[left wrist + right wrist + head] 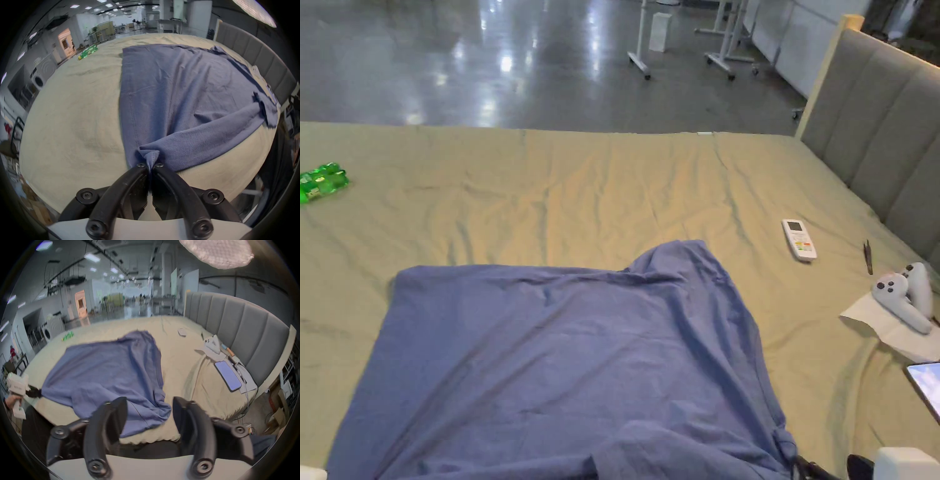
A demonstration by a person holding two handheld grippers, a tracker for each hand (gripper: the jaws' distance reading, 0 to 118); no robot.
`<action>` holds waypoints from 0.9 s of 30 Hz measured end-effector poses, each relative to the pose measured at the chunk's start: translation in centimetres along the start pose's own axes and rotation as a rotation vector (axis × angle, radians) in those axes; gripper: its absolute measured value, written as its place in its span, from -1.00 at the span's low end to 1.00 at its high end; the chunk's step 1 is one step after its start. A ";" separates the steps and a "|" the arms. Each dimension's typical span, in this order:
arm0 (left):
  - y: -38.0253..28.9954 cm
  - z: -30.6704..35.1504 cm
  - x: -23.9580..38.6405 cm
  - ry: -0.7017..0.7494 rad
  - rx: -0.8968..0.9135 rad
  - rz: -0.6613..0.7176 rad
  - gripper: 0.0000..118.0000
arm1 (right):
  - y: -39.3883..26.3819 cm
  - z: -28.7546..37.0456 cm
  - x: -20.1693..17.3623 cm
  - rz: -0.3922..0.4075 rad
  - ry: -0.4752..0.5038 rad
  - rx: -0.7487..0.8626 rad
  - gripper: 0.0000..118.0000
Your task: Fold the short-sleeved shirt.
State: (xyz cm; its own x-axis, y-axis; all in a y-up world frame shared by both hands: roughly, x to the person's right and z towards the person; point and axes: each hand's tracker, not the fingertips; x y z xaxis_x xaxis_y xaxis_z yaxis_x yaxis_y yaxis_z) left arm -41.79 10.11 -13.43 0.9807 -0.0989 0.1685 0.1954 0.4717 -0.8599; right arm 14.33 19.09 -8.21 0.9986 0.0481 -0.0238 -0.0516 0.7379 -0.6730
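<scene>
My left claw (150, 168) is clamped on a hem corner of the blue shirt (569, 362); my right claw (149, 404) hangs with jaws apart over the bunched near-right edge. The shirt lies spread but creased on the bed (562, 181). Pulling with one claw alone would likely drag it askew. Farther off lie a remote (799, 239) and a phone (228, 376); I see no containers.

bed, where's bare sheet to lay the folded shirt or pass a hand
Free: the wide sheet beyond the shirt, between the green pack and the remote; also the strip left of the shirt. Crowded: the right side by the headboard, with remote, pen, controller on paper, and phone.
</scene>
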 end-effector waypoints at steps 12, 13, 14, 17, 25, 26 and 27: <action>0.1 0.3 -0.3 -0.021 -0.002 0.050 -0.93 | -2.1 -9.4 2.3 -0.019 0.032 -0.275 -0.32; 0.2 0.3 -0.3 -0.023 -0.002 0.059 -0.93 | -2.1 -9.5 2.4 -0.059 0.065 -0.265 -0.58; 0.1 0.3 -0.3 -0.023 0.002 0.068 -0.93 | -1.8 -8.4 1.4 -0.082 0.073 -0.253 -0.64; -0.4 0.4 -0.2 0.003 0.026 0.119 -0.93 | -1.7 -8.0 0.8 -0.026 0.031 -0.245 -0.89; -0.5 5.7 -1.1 -0.019 0.232 0.167 -0.93 | -0.5 -4.7 2.1 -0.094 0.049 -0.137 -0.94; -0.4 6.5 -1.3 -0.013 0.264 0.169 -0.93 | 0.0 -4.2 2.1 -0.105 0.055 -0.131 -0.94; -0.2 7.4 -1.6 -0.002 0.300 0.177 -0.93 | 0.3 -3.9 2.0 -0.111 0.059 -0.127 -0.94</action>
State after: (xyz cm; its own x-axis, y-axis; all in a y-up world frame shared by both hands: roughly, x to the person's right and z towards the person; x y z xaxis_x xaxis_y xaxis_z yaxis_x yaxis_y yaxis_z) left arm -43.34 16.62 -9.98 0.9995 0.0090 0.0312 0.0152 0.7183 -0.6956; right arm 16.41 16.82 -11.31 0.9974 -0.0710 0.0153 0.0576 0.6457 -0.7614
